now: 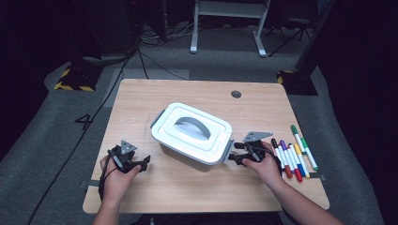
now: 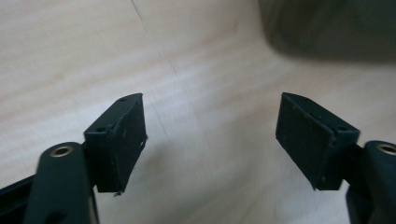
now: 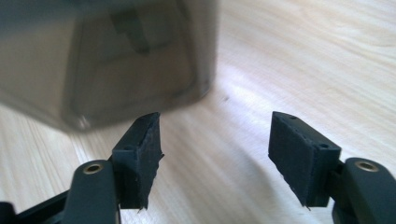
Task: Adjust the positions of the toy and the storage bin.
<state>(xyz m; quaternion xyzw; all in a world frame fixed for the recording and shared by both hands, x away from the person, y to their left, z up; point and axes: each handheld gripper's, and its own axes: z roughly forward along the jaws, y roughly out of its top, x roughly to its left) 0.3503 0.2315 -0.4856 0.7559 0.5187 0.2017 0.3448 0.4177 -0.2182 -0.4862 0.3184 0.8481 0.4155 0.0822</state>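
Observation:
A white lidded box point(image 1: 192, 133) with a grey handle and grey side latches stands in the middle of the wooden table point(image 1: 187, 192). My left gripper point(image 1: 143, 162) rests low on the table to the box's left, a short gap away. It is open, with bare wood between its pads point(image 2: 211, 99), and the box's dark corner point(image 2: 327, 28) lies ahead to the right. My right gripper point(image 1: 233, 153) sits by the box's right-hand latch. It is open and empty point(image 3: 215, 116), and the box's translucent wall point(image 3: 107, 60) is just beyond its left pad.
Several coloured markers point(image 1: 293, 154) lie in a row at the table's right edge, just behind my right hand. A round cable hole point(image 1: 236, 93) is at the table's far side. A black cable point(image 1: 94, 122) runs across the floor on the left.

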